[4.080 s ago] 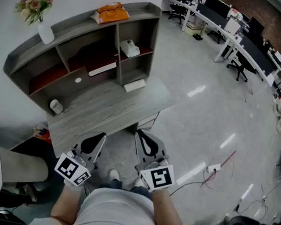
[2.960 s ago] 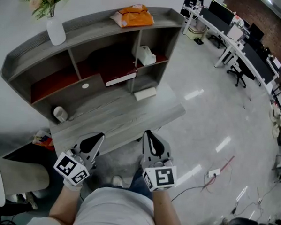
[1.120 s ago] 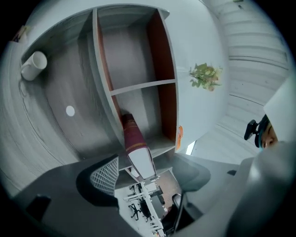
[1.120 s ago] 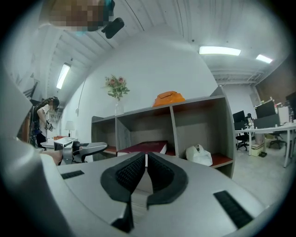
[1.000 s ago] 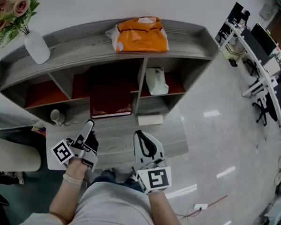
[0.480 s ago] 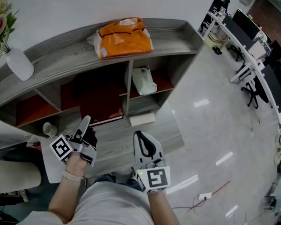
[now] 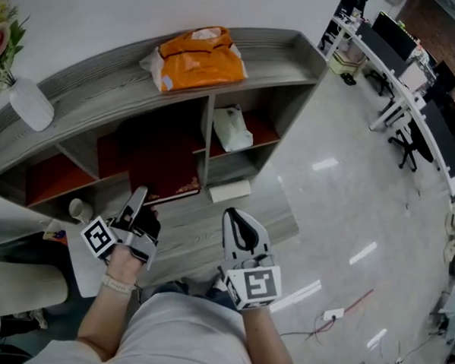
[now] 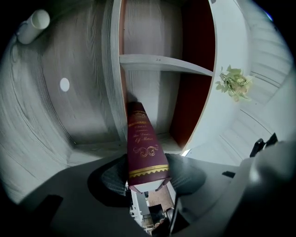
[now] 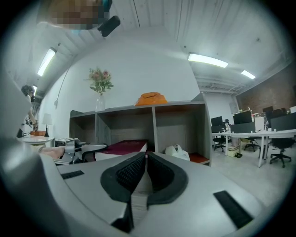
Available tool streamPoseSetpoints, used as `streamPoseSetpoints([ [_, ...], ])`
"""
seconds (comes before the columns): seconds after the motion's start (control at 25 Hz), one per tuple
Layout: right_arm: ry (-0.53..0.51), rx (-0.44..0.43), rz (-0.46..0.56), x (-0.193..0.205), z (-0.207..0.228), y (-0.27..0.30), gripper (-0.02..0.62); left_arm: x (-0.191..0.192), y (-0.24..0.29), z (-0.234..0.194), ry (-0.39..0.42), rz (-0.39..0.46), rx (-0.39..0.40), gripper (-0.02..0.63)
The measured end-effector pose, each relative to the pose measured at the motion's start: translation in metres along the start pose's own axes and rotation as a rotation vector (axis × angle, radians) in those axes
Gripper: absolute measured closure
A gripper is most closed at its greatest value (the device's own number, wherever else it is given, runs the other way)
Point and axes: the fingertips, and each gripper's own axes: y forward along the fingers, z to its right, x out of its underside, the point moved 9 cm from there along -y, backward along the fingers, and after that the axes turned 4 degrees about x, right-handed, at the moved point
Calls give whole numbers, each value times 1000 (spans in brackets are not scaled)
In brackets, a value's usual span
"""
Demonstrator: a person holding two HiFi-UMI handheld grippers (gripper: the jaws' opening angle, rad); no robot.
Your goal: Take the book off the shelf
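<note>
**A:** What was the tool status?

**B:** The right gripper [image 9: 144,169] was closed, empty, and clear of the shelf [image 7: 209,131]. The left gripper [image 8: 147,175] had just been closing, and its pads clamped the near edge of the book [image 8: 142,143].

**A:** How far along was the task?

**B:** The grasp was judged complete. The book lay flat in the shelf's middle compartment, so extraction remained.

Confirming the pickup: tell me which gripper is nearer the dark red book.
Left. The left gripper is at the book, its jaws having just closed onto its near end. The right gripper hangs shut over the desk front, apart from the book, off to its right.
</note>
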Motion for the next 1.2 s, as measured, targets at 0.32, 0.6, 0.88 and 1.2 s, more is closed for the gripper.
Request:
streamPoseSetpoints([
  [0.32, 18, -5, -18, 7, 2, -8, 571, 14, -24, 9, 14, -41, 29, 371],
  [0.6, 33, -7, -11, 13, 1, -23, 571, 36, -53, 15, -8, -67, 40, 374],
  [0.88, 59, 24, -8, 19, 10, -37, 571, 66, -72, 18, -20, -139, 45, 374],
  [1.2, 65, 117, 0, 18, 30, -59, 571, 101, -49, 14, -76, -293, 62, 374],
])
